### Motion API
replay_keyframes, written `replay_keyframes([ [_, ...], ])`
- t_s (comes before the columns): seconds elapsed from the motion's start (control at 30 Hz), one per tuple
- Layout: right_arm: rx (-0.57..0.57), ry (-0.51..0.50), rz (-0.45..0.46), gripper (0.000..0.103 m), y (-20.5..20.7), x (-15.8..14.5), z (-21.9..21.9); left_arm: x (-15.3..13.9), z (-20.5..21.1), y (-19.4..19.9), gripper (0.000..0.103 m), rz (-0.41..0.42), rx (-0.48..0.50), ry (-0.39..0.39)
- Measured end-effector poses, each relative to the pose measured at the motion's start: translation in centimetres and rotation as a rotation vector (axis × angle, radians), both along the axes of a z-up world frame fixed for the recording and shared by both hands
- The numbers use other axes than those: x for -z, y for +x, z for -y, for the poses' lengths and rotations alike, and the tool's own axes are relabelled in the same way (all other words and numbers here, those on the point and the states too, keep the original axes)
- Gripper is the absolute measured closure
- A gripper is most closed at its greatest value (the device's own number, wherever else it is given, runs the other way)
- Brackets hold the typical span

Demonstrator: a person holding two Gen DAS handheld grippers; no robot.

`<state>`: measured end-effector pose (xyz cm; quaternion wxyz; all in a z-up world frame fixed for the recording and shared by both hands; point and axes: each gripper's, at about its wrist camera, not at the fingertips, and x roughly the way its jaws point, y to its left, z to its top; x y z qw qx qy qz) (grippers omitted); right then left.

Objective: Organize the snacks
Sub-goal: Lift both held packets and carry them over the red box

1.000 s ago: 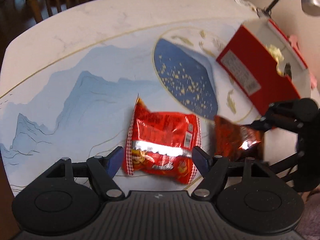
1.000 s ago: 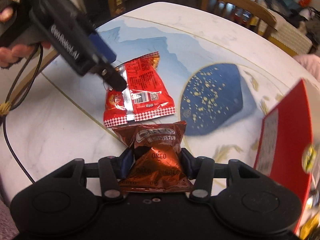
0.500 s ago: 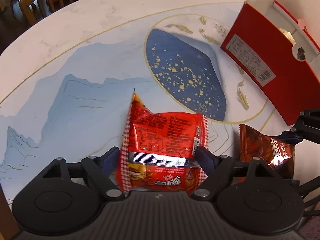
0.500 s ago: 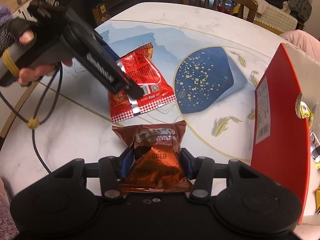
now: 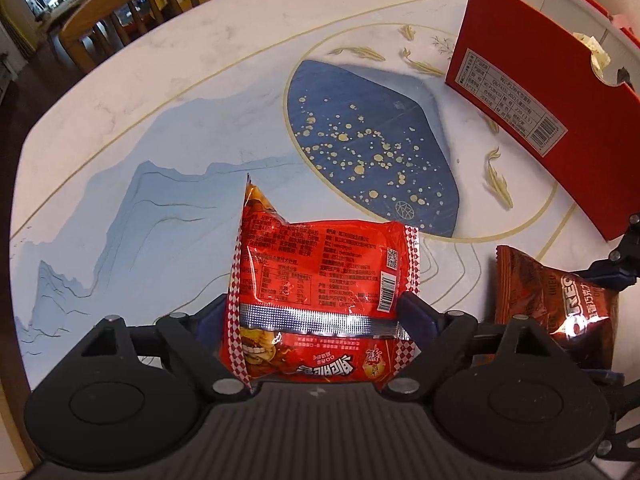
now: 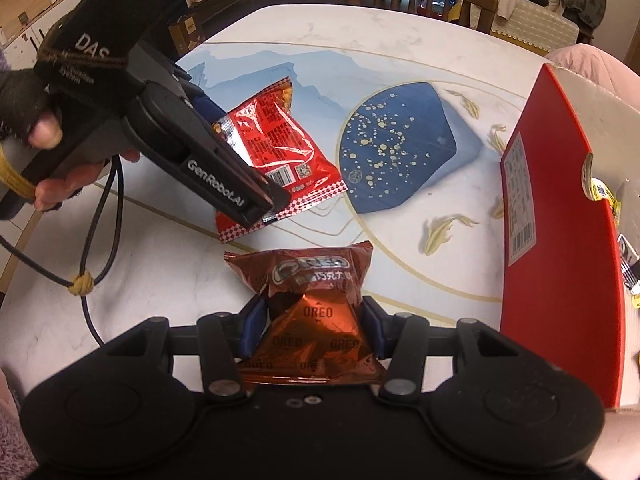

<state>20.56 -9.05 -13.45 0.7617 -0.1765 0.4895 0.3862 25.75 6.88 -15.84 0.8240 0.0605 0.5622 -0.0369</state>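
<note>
Moved in over red pack (image 5: 320, 292), left tool (image 5: 316, 316) opening, straddling it on counter (image 5: 120, 128). Right tool (image 6: 312, 332) clamped on Oreo bag (image 6: 316, 320). Box (image 6: 560, 264) right; both snacks outside.

The left hand-held gripper (image 5: 318, 312) pointed steeply downward, jaws opening with a packet between them, a bare hand (image 6: 60, 168) gripping its handle. The right hand-held gripper (image 6: 312, 326) clamped another packet between its blue pads.
</note>
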Motion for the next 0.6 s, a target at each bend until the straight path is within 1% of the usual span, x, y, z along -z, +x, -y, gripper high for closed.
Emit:
replay_keyframes([
  [0.13, 0.026, 0.013, 0.015, 0.053, -0.3, -0.5, 0.4, -0.3, 0.1, -0.6, 0.019, 0.019, -0.038, 0.001],
  [0.3, 0.07, 0.035, 0.026, 0.053, -0.8, -1.3, 1.3, -0.6, -0.5, -1.6, 0.022, 0.033, -0.125, -0.025],
  [0.43, 0.102, 0.057, 0.028, 0.053, -1.3, -2.1, 2.3, -1.3, -1.5, -2.8, 0.026, 0.035, -0.212, -0.116],
  [0.5, 0.112, 0.069, 0.037, 0.053, -1.6, -2.7, 2.7, -1.7, -1.8, -3.5, 0.032, 0.038, -0.239, -0.144],
  [0.53, 0.114, 0.073, 0.043, 0.053, -1.7, -3.0, 3.0, -1.9, -1.8, -3.8, 0.033, 0.041, -0.246, -0.15],
  [0.6, 0.123, 0.076, 0.05, 0.053, -2.0, -3.3, 3.3, -2.1, -1.6, -4.6, 0.035, 0.048, -0.256, -0.136],
])
